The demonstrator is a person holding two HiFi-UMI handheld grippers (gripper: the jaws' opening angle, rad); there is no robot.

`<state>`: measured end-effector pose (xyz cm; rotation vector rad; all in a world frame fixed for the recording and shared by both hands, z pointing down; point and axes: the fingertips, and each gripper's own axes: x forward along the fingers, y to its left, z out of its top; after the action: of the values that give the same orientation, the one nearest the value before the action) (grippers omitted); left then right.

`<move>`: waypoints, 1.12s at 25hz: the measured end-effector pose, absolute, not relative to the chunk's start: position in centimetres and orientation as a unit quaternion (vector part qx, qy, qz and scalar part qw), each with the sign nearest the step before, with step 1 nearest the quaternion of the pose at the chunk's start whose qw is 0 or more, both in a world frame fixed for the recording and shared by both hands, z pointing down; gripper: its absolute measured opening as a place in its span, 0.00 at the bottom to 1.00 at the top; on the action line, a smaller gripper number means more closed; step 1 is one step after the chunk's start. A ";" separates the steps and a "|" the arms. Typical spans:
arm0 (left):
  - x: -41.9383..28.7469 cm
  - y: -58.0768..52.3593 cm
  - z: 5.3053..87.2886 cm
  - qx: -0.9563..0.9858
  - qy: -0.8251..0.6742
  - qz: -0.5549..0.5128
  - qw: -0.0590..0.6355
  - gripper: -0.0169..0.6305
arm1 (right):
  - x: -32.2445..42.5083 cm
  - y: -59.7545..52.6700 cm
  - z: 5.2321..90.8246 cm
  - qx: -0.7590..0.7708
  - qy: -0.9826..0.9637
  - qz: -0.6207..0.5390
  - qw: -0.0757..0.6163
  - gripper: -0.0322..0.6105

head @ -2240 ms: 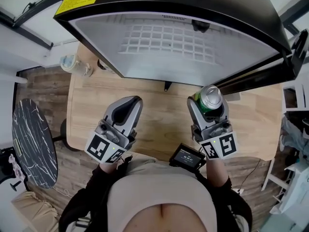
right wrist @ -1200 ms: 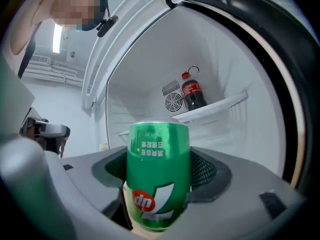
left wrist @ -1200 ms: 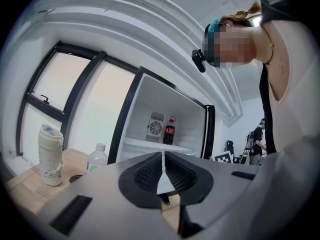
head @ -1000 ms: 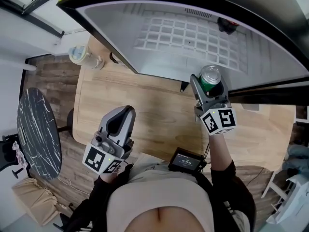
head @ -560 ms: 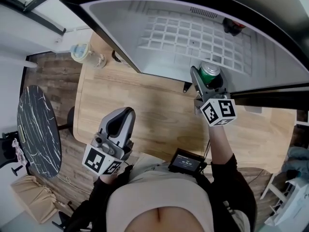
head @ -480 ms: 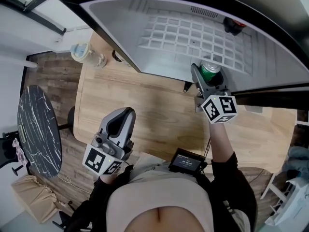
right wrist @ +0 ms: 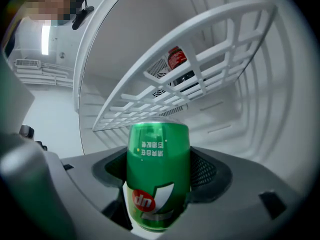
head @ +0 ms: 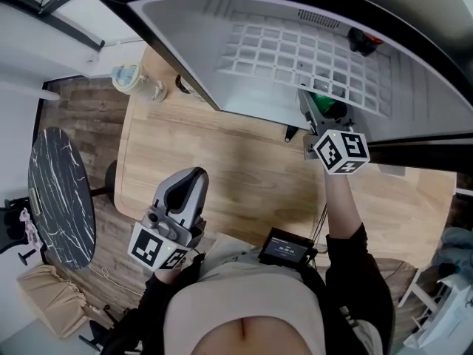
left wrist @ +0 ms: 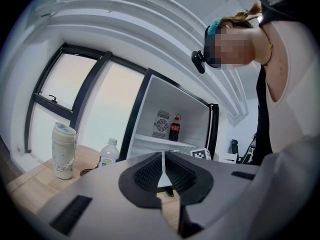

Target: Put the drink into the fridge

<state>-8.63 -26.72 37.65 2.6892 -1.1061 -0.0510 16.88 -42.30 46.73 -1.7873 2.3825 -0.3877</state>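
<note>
A green soda can stands upright between the jaws of my right gripper, which is shut on it. In the head view the can sits inside the open white fridge, just under the wire shelf, which partly hides it. A dark cola bottle stands at the back on that shelf. My left gripper hangs low over the wooden table, shut and empty, with its pads pressed together.
A pale tumbler and a small water bottle stand on the table left of the fridge. The fridge door is swung open at the right. A round black marble table stands on the floor at the left.
My right gripper has carried the can forward from over the table into the fridge, under the wire shelf. The left gripper has stayed low and shut.
</note>
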 end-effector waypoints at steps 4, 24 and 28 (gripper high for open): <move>-8.5 -26.7 37.8 0.918 -0.377 -0.021 0.120 0.06 | 17.2 -43.1 47.1 -0.594 0.791 -0.130 0.064 0.59; -8.6 -26.5 38.5 0.913 -0.387 -0.017 0.130 0.06 | 18.2 -47.3 48.1 -0.596 0.792 -0.128 0.012 0.59; -8.2 -26.2 39.0 0.913 -0.384 -0.012 0.135 0.06 | 18.2 -48.1 48.1 -0.596 0.792 -0.135 0.008 0.59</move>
<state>-8.25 -26.20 39.01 2.6457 -1.1113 -0.0362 18.19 -48.11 48.06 -1.8612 2.4748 -0.4226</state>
